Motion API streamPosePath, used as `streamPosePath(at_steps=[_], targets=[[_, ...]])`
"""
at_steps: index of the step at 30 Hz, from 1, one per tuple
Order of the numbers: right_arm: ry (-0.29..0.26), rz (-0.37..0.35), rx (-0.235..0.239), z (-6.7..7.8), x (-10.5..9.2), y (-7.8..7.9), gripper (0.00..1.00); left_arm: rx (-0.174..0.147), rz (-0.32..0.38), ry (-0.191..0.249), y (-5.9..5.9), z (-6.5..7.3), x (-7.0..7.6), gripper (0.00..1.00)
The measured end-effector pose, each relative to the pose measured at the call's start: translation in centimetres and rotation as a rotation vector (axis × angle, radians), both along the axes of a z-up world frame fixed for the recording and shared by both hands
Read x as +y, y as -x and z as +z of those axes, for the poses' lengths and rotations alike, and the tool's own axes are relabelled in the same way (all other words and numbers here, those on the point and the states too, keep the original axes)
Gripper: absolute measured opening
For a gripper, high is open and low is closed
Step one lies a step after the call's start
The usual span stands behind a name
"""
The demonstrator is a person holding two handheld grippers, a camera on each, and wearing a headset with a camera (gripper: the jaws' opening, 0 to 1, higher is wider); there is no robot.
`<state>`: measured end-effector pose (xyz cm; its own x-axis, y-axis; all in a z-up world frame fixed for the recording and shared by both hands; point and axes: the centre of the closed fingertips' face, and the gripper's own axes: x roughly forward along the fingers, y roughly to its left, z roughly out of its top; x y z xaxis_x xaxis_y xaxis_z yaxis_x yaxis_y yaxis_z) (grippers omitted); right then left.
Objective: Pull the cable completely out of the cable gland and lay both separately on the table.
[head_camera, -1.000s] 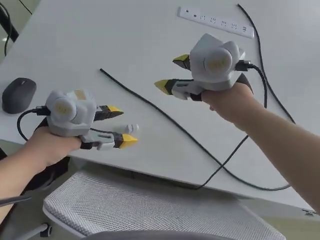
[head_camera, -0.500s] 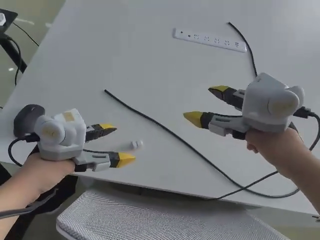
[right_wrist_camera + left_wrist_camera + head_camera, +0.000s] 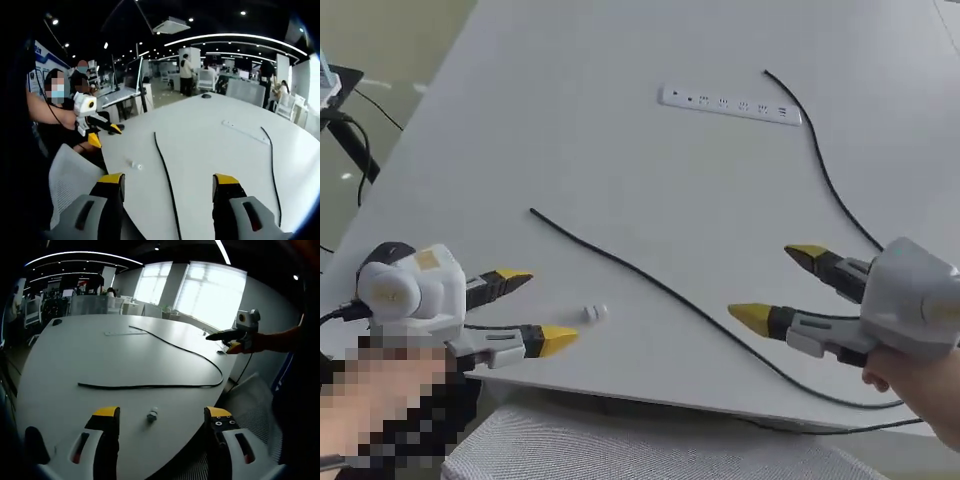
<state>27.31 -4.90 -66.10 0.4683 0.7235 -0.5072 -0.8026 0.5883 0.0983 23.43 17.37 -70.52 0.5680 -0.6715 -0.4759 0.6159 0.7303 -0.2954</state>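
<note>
The black cable (image 3: 660, 290) lies loose on the white table, running from the middle toward the near right edge. The small white cable gland (image 3: 593, 313) lies apart from it, near the front edge. My left gripper (image 3: 537, 307) hovers open just left of the gland, holding nothing. My right gripper (image 3: 775, 284) hangs open over the cable's near end, also holding nothing. In the left gripper view the gland (image 3: 151, 414) sits between the jaws, just ahead of them, with the cable (image 3: 150, 386) beyond. The right gripper view has the cable (image 3: 162, 165) and the gland (image 3: 135, 164) ahead.
A white power strip (image 3: 730, 104) lies at the far side, with a second black cable (image 3: 825, 170) running from it toward the right. A dark mouse (image 3: 382, 253) sits behind the left gripper. A mesh chair (image 3: 620, 450) stands below the table's (image 3: 570, 120) front edge.
My right gripper has drawn back from over the far side of the cable to the near right edge. The left gripper has stayed beside the gland. The head camera has tilted.
</note>
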Motion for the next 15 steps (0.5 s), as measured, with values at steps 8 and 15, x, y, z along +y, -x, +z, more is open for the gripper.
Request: streamPosePath(at_steps=[8,15], targets=[[0.015,0.013,0.066,-2.8,-2.6,2.4,0.77,0.003,0.011,-0.022,0.5,0.0,0.6,0.78],[0.041,0.034,0.118,-4.1,-3.4,4.3,0.84,0.023,-0.007,-0.043,1.3,-0.6,1.0,0.8]])
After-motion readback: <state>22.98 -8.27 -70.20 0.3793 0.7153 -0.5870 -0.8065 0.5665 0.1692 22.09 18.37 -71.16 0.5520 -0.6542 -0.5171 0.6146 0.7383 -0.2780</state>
